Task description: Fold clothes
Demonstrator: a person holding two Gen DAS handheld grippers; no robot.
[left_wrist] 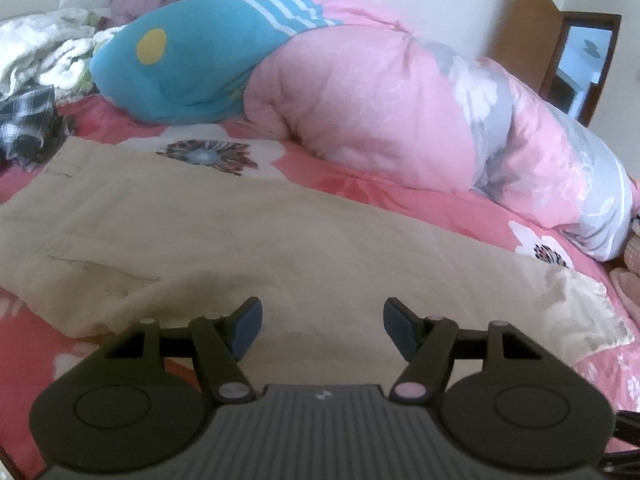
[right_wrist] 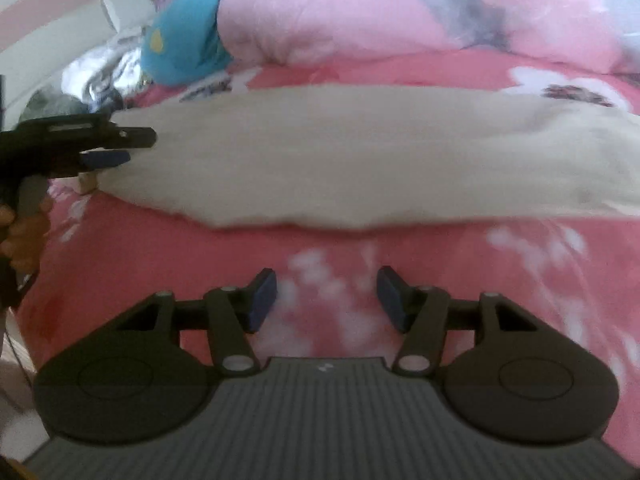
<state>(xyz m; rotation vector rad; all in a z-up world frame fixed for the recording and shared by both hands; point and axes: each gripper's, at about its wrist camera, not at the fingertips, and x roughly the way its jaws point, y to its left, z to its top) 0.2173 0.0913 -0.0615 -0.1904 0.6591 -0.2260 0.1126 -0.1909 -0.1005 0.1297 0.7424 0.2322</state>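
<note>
Nowhere legible writing; both grippers' jaws apart, empty, left gripper (left_wrist: 322,330) over beige garment (left_wrist: 240,232), right gripper (right_wrist: 326,298) beside it.

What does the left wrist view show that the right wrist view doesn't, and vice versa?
Left wrist only: a wooden door at top right and a black-and-white checked cloth at left. The left gripper is open over the beige garment.

Right wrist only: the left gripper from the side at the garment's left end, a hand holding it, and the right gripper open above bare sheet, short of the garment.

Both: beige garment, pink floral sheet, pink quilt, blue pillow.
</note>
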